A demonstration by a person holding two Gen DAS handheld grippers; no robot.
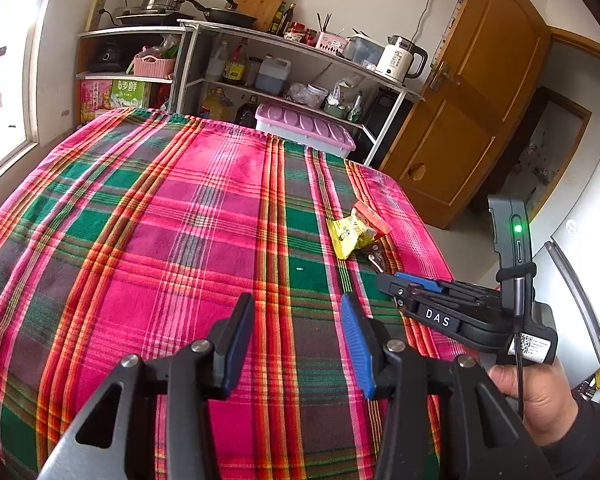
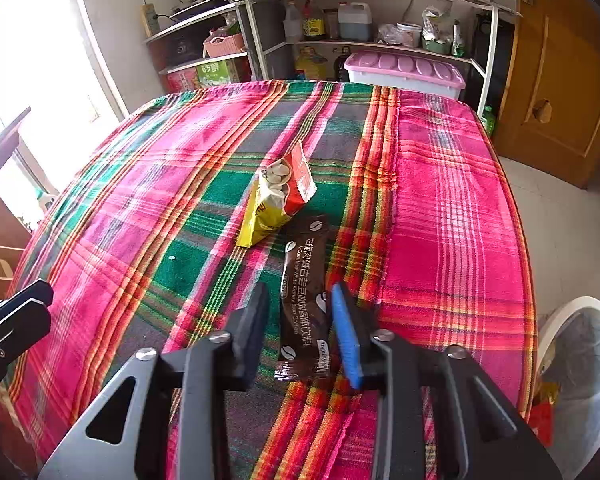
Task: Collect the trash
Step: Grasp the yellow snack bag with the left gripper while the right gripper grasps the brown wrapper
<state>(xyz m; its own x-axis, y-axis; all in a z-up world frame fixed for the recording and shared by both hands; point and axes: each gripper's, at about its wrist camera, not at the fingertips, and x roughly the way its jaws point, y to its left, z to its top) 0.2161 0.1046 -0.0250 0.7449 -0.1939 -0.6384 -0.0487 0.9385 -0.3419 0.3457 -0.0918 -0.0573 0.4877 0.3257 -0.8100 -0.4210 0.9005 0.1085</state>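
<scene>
Plaid tablecloth [image 2: 452, 216] fills the table, pink, green and orange. Nearest in the right wrist view, the brown coffee sachet [image 2: 305, 280] lies flat, its near end between the right gripper [image 2: 300, 332]'s spread fingers; contact unclear. Just beyond, at twelve o'clock, the yellow-and-red snack packet [image 2: 278, 200] touches the sachet's far end. A white bin [image 2: 580, 364] sits at four o'clock. Left gripper [image 1: 296, 344] hovers over bare cloth, jaws spread. Far back, shelving [image 1: 260, 36] and a wooden door [image 1: 472, 92].
</scene>
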